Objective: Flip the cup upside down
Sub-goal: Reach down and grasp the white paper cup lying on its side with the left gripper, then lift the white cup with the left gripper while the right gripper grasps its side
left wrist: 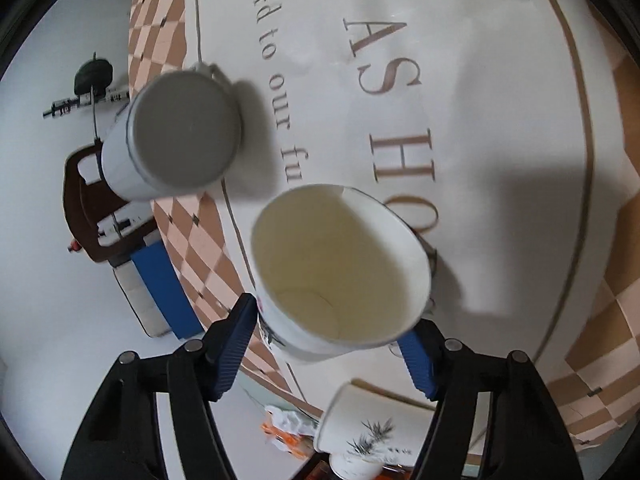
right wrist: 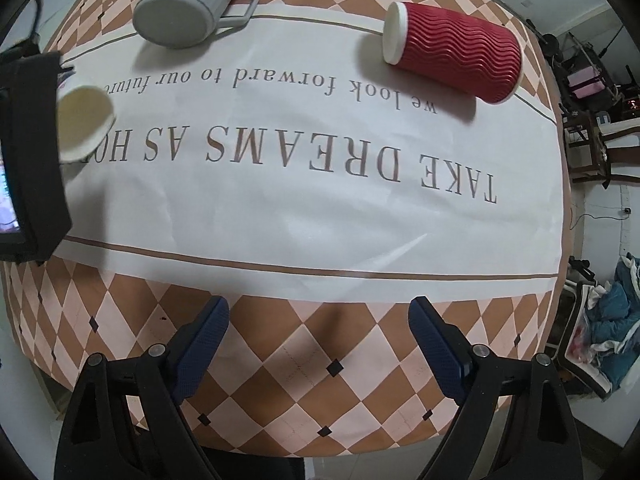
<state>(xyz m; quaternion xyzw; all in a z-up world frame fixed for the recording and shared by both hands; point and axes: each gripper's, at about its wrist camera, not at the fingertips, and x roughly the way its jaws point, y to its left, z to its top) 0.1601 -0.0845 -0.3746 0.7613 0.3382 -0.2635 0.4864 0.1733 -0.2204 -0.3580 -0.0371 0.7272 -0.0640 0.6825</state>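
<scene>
My left gripper [left wrist: 332,328] is shut on a white paper cup [left wrist: 340,264] and holds it tilted above the tablecloth, its open mouth turned toward the camera. The same cup [right wrist: 82,120] shows at the far left of the right wrist view, beside the left gripper's black body [right wrist: 32,152]. My right gripper [right wrist: 318,316] is open and empty, low over the checkered near edge of the table.
A grey mug [left wrist: 180,128] with a handle stands upside down on the cloth; it also shows in the right wrist view [right wrist: 188,4]. A red ribbed cup [right wrist: 452,48] is at the far right. Another white cup [left wrist: 372,424] with a plant print sits near the table edge [left wrist: 192,248].
</scene>
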